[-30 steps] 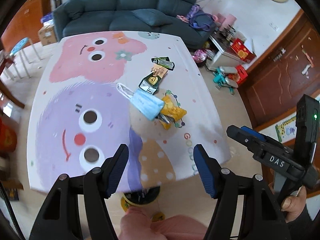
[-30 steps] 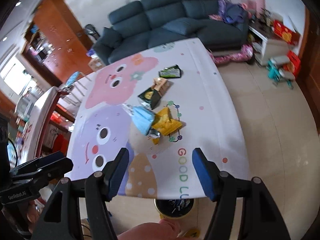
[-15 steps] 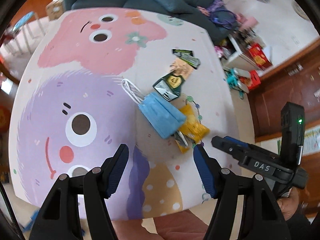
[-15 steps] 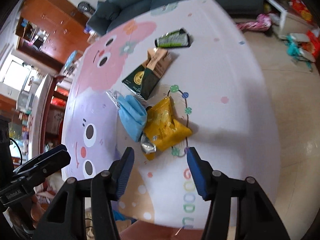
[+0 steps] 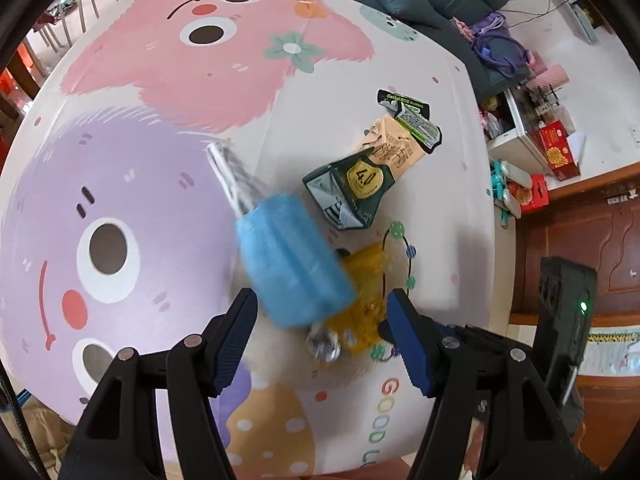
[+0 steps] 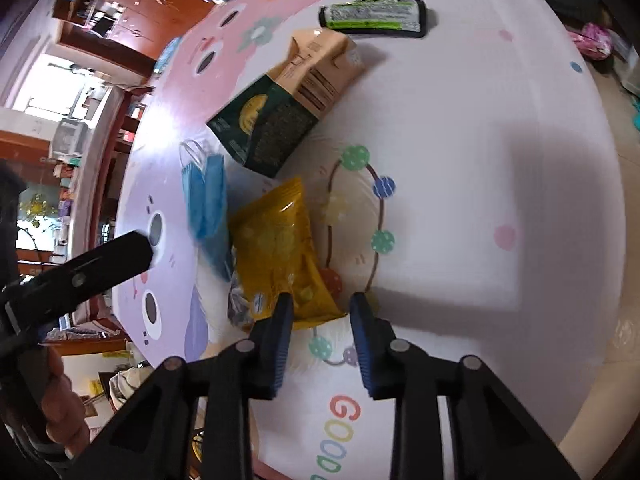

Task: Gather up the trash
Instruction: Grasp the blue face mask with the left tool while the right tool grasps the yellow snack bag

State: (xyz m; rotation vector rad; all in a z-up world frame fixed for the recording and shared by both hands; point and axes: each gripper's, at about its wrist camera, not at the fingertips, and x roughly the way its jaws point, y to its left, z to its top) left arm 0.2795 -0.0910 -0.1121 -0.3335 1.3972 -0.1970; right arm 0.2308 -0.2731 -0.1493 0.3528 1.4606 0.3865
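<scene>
Lying near the desk's (image 5: pixel 440 80) right side, the trash forms a loose line: one blue face mask (image 5: pixel 292 264) with white ear loops, one crinkled yellow snack bag (image 6: pixel 276 256), one small silvery wrapper (image 5: pixel 324 344), one green-and-tan carton (image 6: pixel 284 108) and one black-and-green wrapper (image 6: pixel 372 16). Both tools sit much closer to the pile than a second ago. The left hand-held gripper (image 5: pixel 320 332) hangs half open above the mask's near end, gripping nothing. The right hand-held gripper (image 6: pixel 322 312) has just been closing — its jaws now narrow, straddling the yellow bag's near corner, though pad contact cannot be told.
</scene>
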